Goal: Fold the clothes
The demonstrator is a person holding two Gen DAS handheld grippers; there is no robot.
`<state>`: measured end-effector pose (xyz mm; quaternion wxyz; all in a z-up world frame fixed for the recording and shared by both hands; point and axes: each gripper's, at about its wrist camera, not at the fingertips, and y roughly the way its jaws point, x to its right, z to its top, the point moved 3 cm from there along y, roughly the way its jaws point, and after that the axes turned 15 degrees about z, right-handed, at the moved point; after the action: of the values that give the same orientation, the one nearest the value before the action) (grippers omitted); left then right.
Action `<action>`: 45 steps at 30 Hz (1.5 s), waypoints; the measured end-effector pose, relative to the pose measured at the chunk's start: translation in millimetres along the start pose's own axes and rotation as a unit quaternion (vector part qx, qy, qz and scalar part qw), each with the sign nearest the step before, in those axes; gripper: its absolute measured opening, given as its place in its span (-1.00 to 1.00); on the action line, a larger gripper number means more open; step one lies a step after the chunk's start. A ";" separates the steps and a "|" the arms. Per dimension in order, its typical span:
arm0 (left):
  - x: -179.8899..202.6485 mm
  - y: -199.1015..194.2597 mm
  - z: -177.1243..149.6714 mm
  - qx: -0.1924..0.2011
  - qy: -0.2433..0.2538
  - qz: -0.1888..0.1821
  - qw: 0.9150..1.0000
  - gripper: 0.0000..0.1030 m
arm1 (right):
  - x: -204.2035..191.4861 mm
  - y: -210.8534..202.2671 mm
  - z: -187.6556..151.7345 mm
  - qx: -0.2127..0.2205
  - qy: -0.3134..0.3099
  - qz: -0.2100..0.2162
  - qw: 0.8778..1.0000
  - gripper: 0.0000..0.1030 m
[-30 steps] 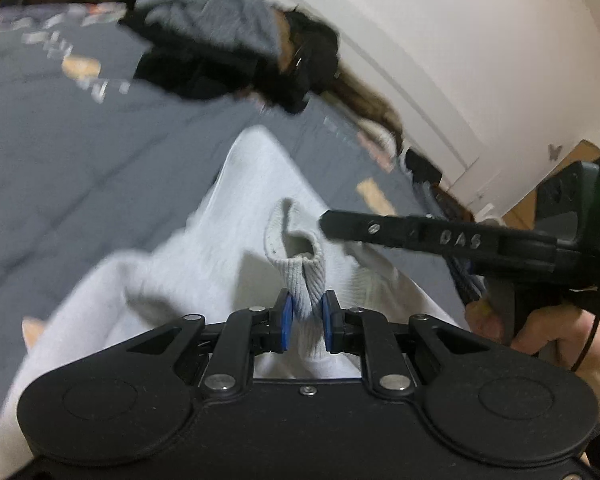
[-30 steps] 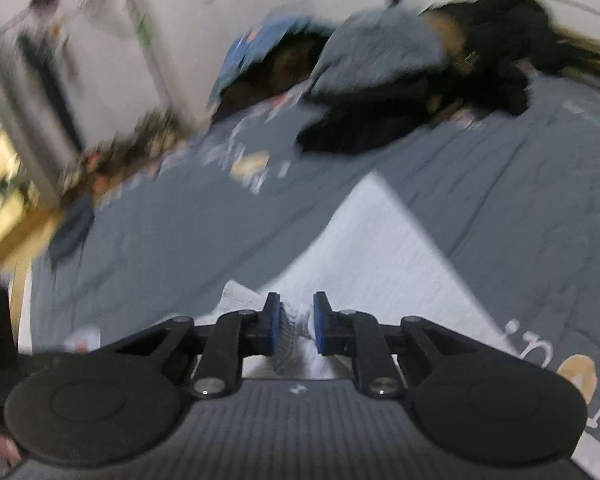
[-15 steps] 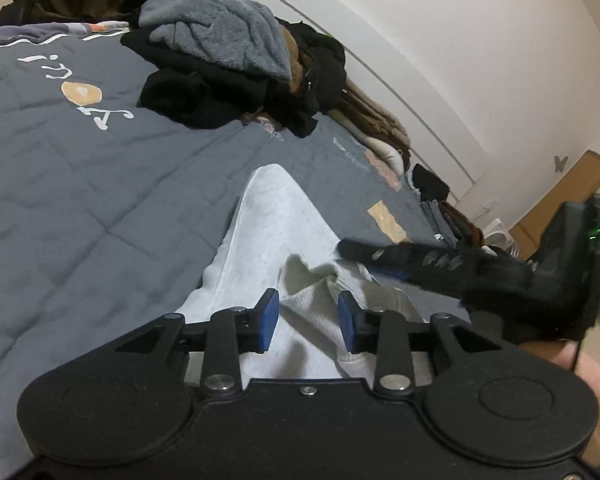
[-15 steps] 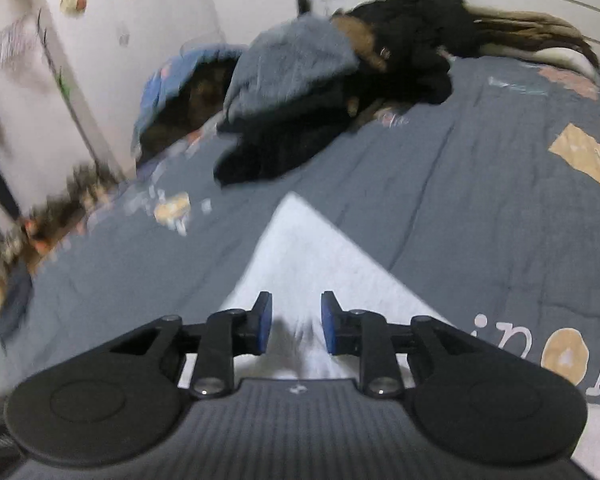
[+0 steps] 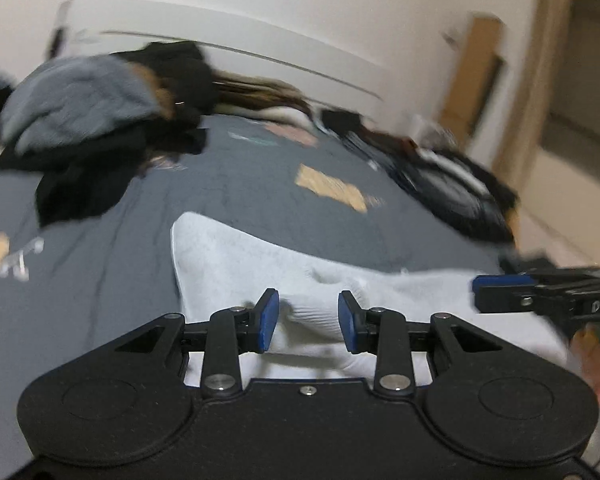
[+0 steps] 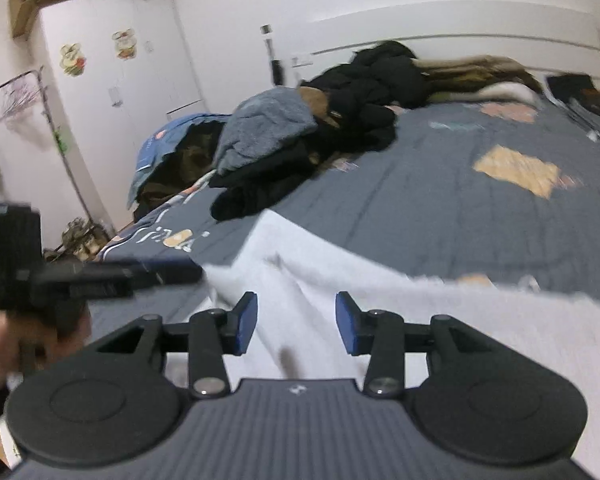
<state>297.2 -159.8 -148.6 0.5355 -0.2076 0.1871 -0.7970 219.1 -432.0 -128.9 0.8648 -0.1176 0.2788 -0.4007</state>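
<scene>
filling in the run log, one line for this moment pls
task: fold clothes | left gripper: open | right gripper: open | white garment: flat on grey bedspread, unheld

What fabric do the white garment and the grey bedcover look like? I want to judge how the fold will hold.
The white garment looks like soft knit, probably cotton fleece: matte, slightly fuzzy, with a ribbed cuff between the open left claw. The grey bedcover looks like matte quilted cloth, with stitched lines and printed patches. Blur leaves both uncertain.
</scene>
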 end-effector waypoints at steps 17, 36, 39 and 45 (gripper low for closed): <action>18.8 53.9 -13.4 -0.059 0.093 -0.082 0.990 0.10 | 19.9 -45.0 -48.7 0.074 0.072 -0.009 0.995 -0.05; 1.9 34.5 -11.7 -0.073 0.093 -0.160 0.980 -0.82 | 41.8 -33.2 -74.1 0.030 0.097 -0.030 0.994 0.01; -7.4 26.3 -20.2 -0.084 0.097 -0.165 0.978 -0.95 | 45.0 -32.4 -77.1 0.025 0.105 -0.026 0.994 0.02; -25.9 9.9 -37.1 -0.105 0.103 -0.175 0.973 -0.96 | 50.1 -32.3 -80.7 0.014 0.115 -0.018 0.993 0.02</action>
<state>294.0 -136.5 -188.4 0.3404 -0.2086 0.2847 -0.8715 178.6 -489.4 -200.4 0.8213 -0.0642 0.3685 -0.4308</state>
